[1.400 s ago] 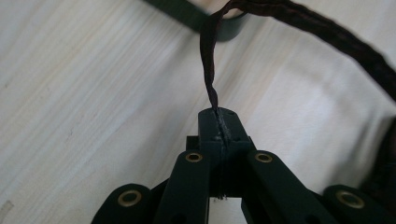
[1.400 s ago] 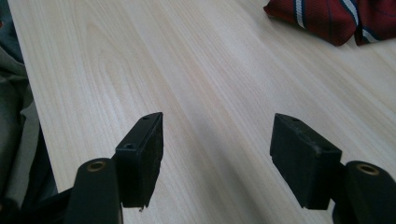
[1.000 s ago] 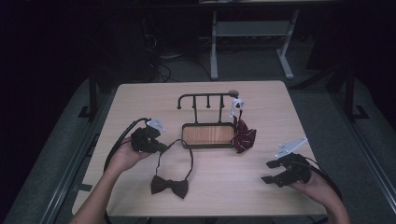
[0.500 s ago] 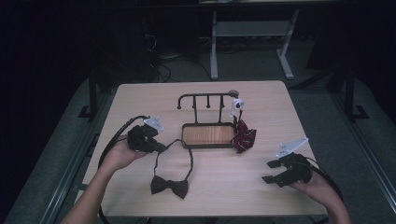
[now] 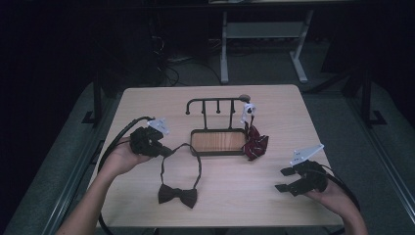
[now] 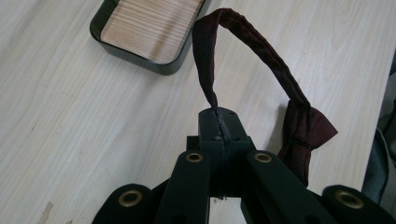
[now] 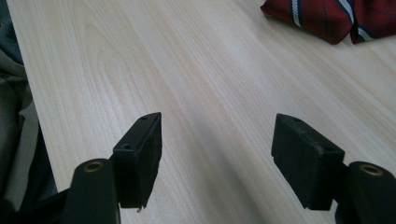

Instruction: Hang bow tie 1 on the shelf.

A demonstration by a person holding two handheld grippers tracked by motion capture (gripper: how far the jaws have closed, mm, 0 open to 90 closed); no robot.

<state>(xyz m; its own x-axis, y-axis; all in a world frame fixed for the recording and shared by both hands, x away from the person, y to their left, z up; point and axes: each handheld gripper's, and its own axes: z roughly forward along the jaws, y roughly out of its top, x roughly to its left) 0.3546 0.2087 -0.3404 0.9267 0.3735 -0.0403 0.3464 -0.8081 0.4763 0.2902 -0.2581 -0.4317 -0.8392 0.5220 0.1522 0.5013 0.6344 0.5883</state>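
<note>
Pale wood grain covers the table (image 5: 230,196), which stands in a dark room with grey floor around it. Nearest the person lies the dark bow tie (image 5: 177,195), its bow flat on the table and its neck strap looping up toward the left tool (image 5: 164,151). From above, that tool is a dark lump at the strap's end; the left gripper view makes the hold plain, with the jaws pressed together on the strap (image 6: 212,95) and the loop arching away to the bow (image 6: 306,135) at the right. At the near right the right tool (image 5: 284,179) hovers low over bare wood, and its own view shows the jaws spread wide with nothing between them. Farther on sits a shallow dark tray (image 5: 219,142) with a wooden floor, and a red striped tie (image 5: 255,144) is bunched against its right side. Its stripes are clear in the right gripper view (image 7: 322,14). Behind the tray stands a black rack (image 5: 215,104) of pegs.
</note>
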